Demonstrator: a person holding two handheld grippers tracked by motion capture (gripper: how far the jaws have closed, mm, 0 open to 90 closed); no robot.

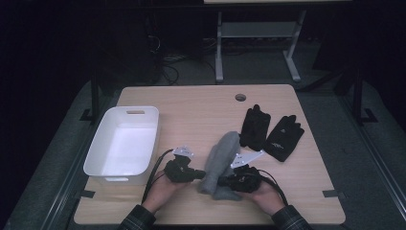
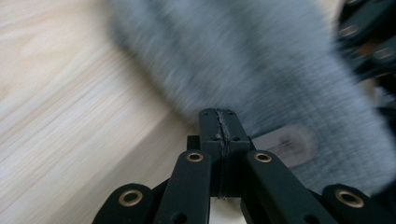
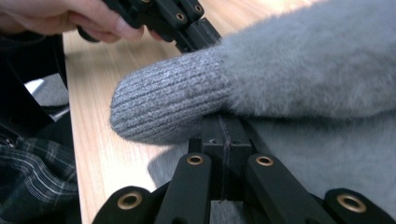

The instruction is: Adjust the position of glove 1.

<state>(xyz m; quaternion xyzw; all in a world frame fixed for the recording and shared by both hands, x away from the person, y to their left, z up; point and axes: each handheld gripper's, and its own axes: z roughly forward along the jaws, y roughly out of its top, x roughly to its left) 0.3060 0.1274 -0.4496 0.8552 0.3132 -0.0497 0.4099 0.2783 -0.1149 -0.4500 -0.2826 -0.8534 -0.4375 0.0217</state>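
A grey fuzzy mitten (image 1: pixel 222 155) lies near the table's front middle, its ribbed cuff (image 3: pixel 168 98) toward the person. It rests across a second grey piece (image 1: pixel 226 194). My left gripper (image 1: pixel 198 175) is at the cuff's left edge, its jaws pressed together with nothing clearly between them (image 2: pixel 218 122). A pale label (image 2: pixel 286 145) shows on the grey fabric (image 2: pixel 261 60) just past its tips. On the mitten's other side my right gripper (image 1: pixel 226 182) is shut too, its tips (image 3: pixel 224 127) tucked under the cuff against the lower grey fabric. Whether it pinches cloth I cannot tell.
A white bin (image 1: pixel 125 113) stands at the table's left. Two black gloves (image 1: pixel 254 127) (image 1: pixel 285 138) lie right of centre, beyond the right gripper. A round cable hole (image 1: pixel 240 97) is near the far edge. Plaid sleeves (image 3: pixel 32 177) come in at the front edge.
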